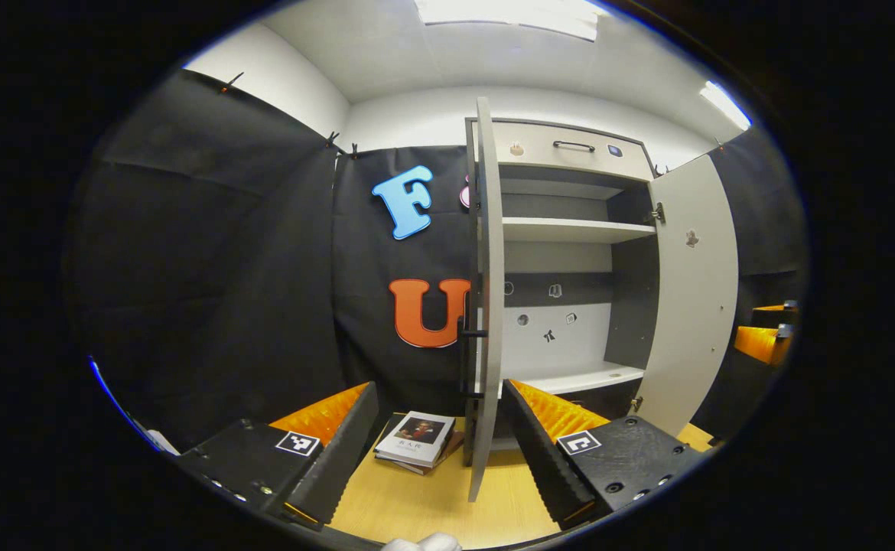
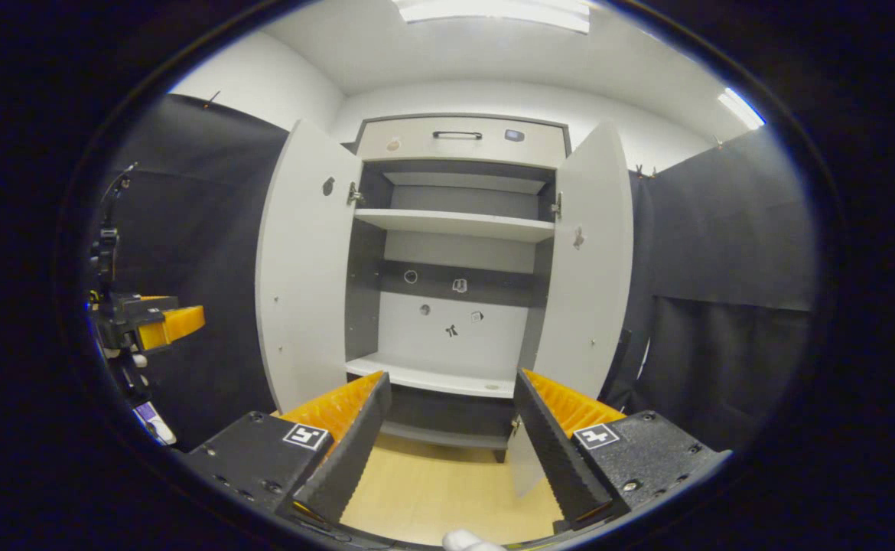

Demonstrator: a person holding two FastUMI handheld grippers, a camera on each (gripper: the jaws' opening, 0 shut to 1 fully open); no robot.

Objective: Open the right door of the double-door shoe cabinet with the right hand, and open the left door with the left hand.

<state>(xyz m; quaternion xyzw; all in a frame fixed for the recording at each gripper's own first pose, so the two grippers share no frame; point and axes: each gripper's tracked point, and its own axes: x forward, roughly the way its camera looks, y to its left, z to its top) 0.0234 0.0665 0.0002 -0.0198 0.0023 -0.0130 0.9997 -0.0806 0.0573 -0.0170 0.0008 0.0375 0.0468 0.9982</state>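
Both doors look done: the left door [image 2: 302, 268] and right door [image 2: 589, 260] of the shoe cabinet [image 2: 459, 145] stand wide open. The left gripper [image 1: 440, 444] and right gripper [image 2: 451, 428] have fingers apart, holding nothing; I think they only need to back away

Books [image 1: 415, 441] lie on the floor [image 1: 409, 505] left of the left door [image 1: 487, 306].

You had bright, even light from ceiling panels [image 1: 509, 14] overhead; panel glare blown out; heavy fisheye bending at edges; cabinet [image 2: 455, 229] interior sharp, lower recess shadowed.
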